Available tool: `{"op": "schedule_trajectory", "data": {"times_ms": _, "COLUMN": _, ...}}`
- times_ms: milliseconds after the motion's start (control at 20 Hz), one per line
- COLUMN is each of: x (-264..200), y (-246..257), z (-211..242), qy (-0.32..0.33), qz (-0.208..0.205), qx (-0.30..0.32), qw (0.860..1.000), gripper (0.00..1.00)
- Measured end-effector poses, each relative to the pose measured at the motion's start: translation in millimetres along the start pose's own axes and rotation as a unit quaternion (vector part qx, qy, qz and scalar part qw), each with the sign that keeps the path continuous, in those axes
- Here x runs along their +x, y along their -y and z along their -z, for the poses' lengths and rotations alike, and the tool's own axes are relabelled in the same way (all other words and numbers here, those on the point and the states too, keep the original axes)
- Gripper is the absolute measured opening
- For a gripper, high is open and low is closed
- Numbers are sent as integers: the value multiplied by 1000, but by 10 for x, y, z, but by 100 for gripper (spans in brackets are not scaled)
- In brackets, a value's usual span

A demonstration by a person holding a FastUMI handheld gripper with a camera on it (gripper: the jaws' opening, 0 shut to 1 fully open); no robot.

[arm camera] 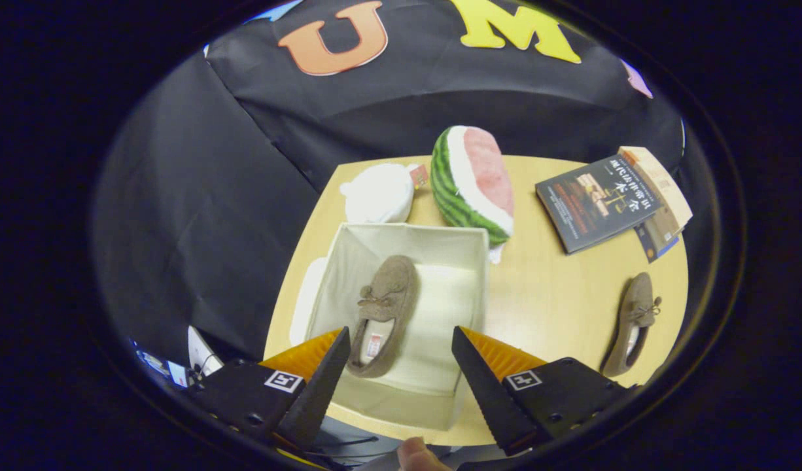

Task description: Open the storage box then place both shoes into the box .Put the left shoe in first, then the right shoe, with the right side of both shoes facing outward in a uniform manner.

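Storage box [401,248] open at frame center, one brown loafer [383,314] already lying inside. Second loafer [633,324] sits on the table [545,294] at right, well apart from the box. Gripper [398,356] at bottom, jaws wide apart, holding nothing. Roughly halfway; second shoe left.

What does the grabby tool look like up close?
The tool has two pointed, wedge-shaped fingers with ridged, saw-like inner faces. Each finger sits on a black block with small round holes, and each block carries a small square black-and-white marker. Its fingers are open, with nothing pressed between them. A person's fingertip peeks in below.
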State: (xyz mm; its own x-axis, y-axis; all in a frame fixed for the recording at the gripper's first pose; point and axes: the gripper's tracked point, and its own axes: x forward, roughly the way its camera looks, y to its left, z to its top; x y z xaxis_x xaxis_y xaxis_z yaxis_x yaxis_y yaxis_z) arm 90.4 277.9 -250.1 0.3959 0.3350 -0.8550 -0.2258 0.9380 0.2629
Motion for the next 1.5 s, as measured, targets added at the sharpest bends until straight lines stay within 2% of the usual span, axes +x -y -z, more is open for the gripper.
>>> {"op": "schedule_trajectory", "data": {"times_ms": 200, "x": -281, "y": 751, "z": 112, "qy": -1, "qz": 6, "qx": 18, "qw": 1000, "gripper": 96}}
{"op": "schedule_trajectory", "data": {"times_ms": 550, "x": -374, "y": 2649, "z": 403, "qy": -19, "qz": 98, "qx": 64, "qw": 993, "gripper": 96}}
{"op": "schedule_trajectory", "data": {"times_ms": 750, "x": -353, "y": 3514, "z": 627, "qy": -42, "qz": 140, "qx": 80, "qw": 986, "gripper": 96}}
{"op": "schedule_trajectory", "data": {"times_ms": 1000, "x": -164, "y": 4152, "z": 971, "qy": -74, "qz": 183, "qx": 111, "qw": 974, "gripper": 95}}
{"op": "schedule_trajectory", "data": {"times_ms": 1150, "x": -78, "y": 4489, "z": 1061, "qy": -79, "qz": 228, "qx": 117, "qw": 963, "gripper": 88}}
{"op": "schedule_trajectory", "data": {"times_ms": 1250, "x": 47, "y": 4480, "z": 1116, "qy": -90, "qz": 212, "qx": 126, "qw": 965, "gripper": 86}}
{"op": "schedule_trajectory", "data": {"times_ms": 1500, "x": 278, "y": 4299, "z": 1134, "qy": -95, "qz": 149, "qx": 148, "qw": 973, "gripper": 32}}
